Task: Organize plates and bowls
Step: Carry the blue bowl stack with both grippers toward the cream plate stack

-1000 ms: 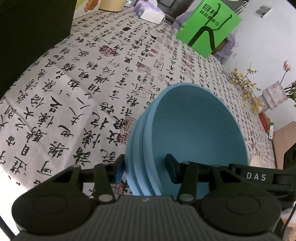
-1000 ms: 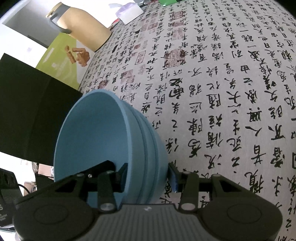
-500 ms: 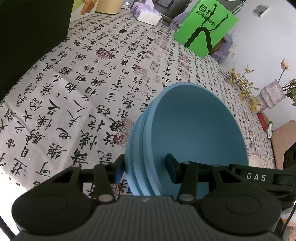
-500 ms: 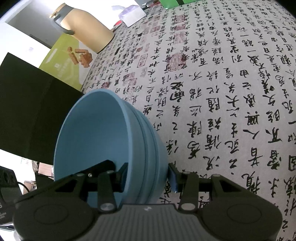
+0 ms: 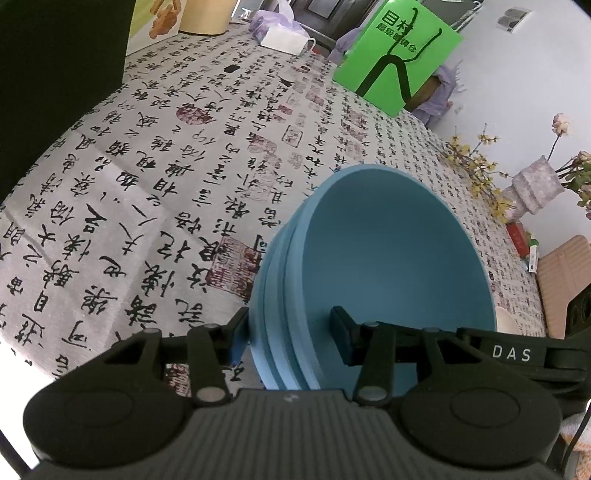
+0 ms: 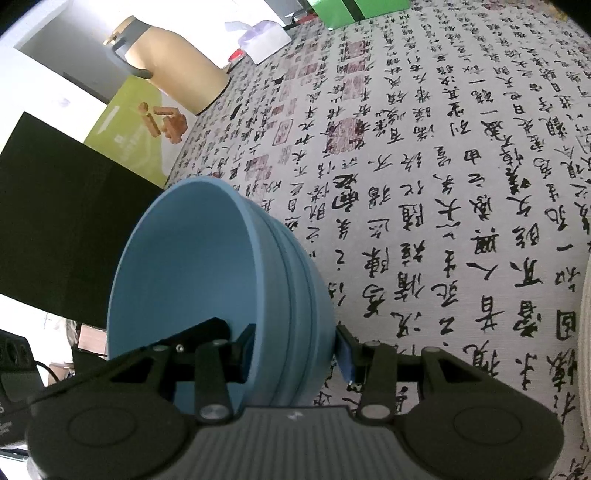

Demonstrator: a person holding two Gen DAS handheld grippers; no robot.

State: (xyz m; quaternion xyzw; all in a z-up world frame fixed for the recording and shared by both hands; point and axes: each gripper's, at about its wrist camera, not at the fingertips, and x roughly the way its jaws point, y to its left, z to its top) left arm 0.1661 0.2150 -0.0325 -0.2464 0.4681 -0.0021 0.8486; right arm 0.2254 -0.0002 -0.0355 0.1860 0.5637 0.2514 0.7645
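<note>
A stack of three nested blue bowls (image 5: 388,258) is held above the calligraphy-print tablecloth (image 5: 166,155). My left gripper (image 5: 290,341) is shut on the stack's rim, one finger inside and one outside. My right gripper (image 6: 295,350) is shut on the opposite rim of the same blue bowl stack (image 6: 192,266), also one finger inside and one outside. The black right gripper marked DAS (image 5: 513,354) shows at the right of the left wrist view. A pale dish edge (image 6: 585,350) shows at the far right of the right wrist view.
A tan jug (image 6: 173,70), a green snack box (image 6: 136,136) and a black box (image 6: 62,225) stand along one table side. A bright green box (image 5: 402,55), a tissue pack (image 5: 284,35) and a flower vase (image 5: 535,188) stand along the far edges.
Both grippers have carried the bowl stack a little forward and upward over the table; more of the far table edge shows. The grip on the stack is unchanged.
</note>
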